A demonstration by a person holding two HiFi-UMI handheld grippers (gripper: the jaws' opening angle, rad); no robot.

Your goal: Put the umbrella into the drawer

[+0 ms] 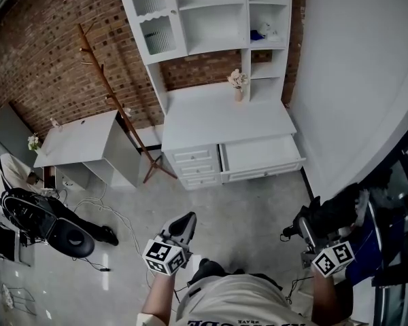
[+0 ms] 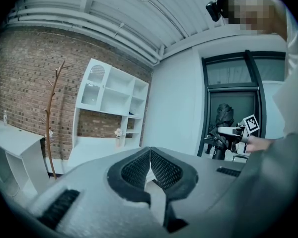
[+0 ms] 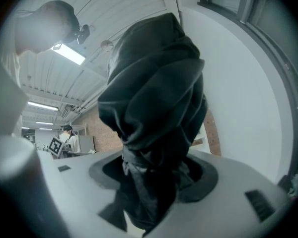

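Observation:
A folded black umbrella (image 3: 154, 103) fills the right gripper view, and my right gripper (image 3: 151, 175) is shut on its bunched fabric. In the head view the umbrella (image 1: 336, 206) is held by the right gripper (image 1: 311, 228) at the lower right, well short of the white desk. The desk's right-hand drawer (image 1: 262, 156) stands pulled open, and nothing shows inside it. My left gripper (image 1: 183, 224) hangs over the floor at lower centre. In its own view the left gripper (image 2: 150, 156) has its jaws pressed together on nothing. That view also catches the umbrella (image 2: 223, 117) at the right.
A white desk (image 1: 224, 121) with a hutch stands against the brick wall, with a small flower vase (image 1: 238, 84) on it. A wooden coat stand (image 1: 109, 94) and a low white table (image 1: 78, 140) are to its left. A black bag (image 1: 51, 224) and cables lie on the floor. A dark door frame (image 1: 401, 202) is beside me at the right.

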